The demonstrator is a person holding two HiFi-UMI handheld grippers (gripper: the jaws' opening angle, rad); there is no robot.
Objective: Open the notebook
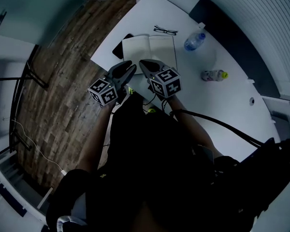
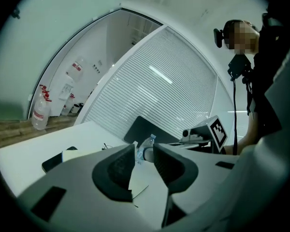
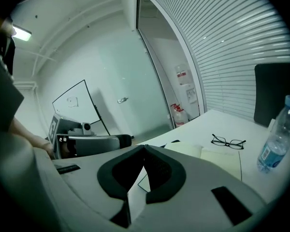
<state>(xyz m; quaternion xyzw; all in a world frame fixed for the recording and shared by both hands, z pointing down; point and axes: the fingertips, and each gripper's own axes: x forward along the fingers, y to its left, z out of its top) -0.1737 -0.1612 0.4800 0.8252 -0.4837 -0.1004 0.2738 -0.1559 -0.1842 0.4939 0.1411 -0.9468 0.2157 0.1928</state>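
Note:
The notebook (image 1: pixel 150 49) lies open on the white table (image 1: pixel 217 100), pale pages up. It also shows in the right gripper view (image 3: pixel 217 159) and the left gripper view (image 2: pixel 76 153). Both grippers hover side by side over the table's near edge, just short of the notebook and apart from it. My left gripper (image 1: pixel 131 68) (image 2: pixel 144 151) has a clear gap between its jaws with nothing in it. My right gripper (image 1: pixel 143 63) (image 3: pixel 144 149) has its tips together and holds nothing.
Black-rimmed glasses (image 1: pixel 165 31) (image 3: pixel 228 141) lie beyond the notebook. A water bottle (image 1: pixel 195 40) (image 3: pixel 275 138) stands to its right, and a small bottle (image 1: pixel 213 75) lies on its side further right. A dark flat thing (image 1: pixel 121 46) pokes out at the notebook's left. A dark panel (image 1: pixel 232 35) runs along the table's far side.

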